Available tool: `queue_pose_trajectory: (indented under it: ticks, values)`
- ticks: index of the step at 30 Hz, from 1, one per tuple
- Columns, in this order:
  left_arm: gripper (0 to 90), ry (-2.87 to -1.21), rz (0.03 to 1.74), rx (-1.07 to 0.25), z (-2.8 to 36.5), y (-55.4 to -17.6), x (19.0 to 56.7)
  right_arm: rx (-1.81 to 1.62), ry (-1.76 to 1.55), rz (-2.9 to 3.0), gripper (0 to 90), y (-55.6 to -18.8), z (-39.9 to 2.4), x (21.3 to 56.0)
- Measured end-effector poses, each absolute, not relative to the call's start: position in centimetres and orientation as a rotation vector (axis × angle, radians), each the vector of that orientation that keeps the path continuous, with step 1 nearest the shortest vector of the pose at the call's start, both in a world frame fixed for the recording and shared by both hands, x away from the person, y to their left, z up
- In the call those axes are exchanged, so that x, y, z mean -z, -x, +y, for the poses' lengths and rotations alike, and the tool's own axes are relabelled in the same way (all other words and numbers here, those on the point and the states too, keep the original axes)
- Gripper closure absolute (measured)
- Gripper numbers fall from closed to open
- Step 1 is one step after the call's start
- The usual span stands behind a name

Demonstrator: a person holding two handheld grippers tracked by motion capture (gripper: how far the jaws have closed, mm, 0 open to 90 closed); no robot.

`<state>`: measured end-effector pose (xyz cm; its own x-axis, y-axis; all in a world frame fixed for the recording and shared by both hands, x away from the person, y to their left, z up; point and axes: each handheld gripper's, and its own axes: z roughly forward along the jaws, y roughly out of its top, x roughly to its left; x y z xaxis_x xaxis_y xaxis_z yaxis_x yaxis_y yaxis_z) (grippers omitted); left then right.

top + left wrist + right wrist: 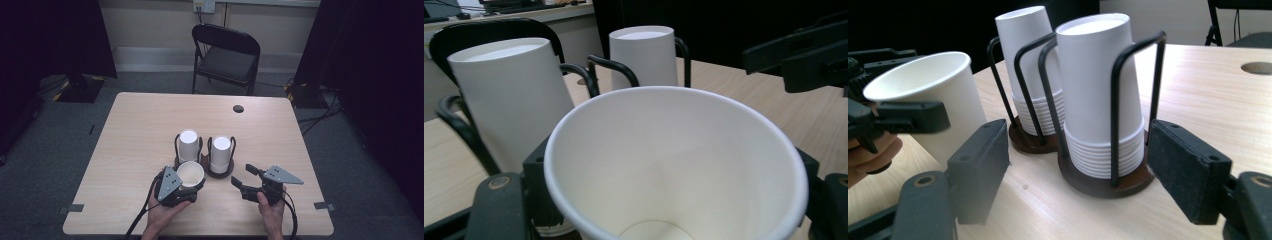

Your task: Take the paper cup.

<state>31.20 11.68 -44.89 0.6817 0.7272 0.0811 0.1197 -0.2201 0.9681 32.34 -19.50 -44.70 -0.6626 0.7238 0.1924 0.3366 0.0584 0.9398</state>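
Observation:
A single white paper cup (190, 173) (674, 165) is held upright just above the table, mouth up, with my left gripper (192, 181) (669, 205) shut on its sides. Right behind it stand two stacks of upturned white cups in black wire holders on dark round bases: the left stack (189, 144) (514, 100) and the right stack (220, 151) (1100, 100). My right gripper (243, 175) (1083, 160) is open and empty, its jaws wide apart, low over the table just short of the right stack's base. The held cup (938, 95) shows at the left in the right gripper view.
The wooden table (140, 125) has a round cable hole (238, 108) near its far edge. A black folding chair (225, 55) stands behind the table. Dark curtains hang at both sides.

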Motion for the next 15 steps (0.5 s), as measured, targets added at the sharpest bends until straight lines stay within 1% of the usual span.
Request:
queue_pose_trajectory:
  ticks: [5,9,10,15]
  values:
    - [23.3,-1.705,0.716,-0.658,12.9,-31.5,44.7,-1.642,-1.059,1.975,23.4,-32.0,-20.2,45.3]
    - [23.2,-1.678,0.734,-0.645,14.1,-31.8,44.7,-1.599,-1.086,1.945,24.3,-31.8,-20.8,45.7]
    - [23.2,-1.679,0.74,-0.648,14.4,-31.9,44.7,-1.576,-1.097,1.946,25.4,-31.9,-20.9,45.8]
    - [23.2,-1.672,0.765,-0.671,15.4,-32.4,44.5,-1.573,-1.083,1.956,25.3,-31.9,-21.4,46.7]
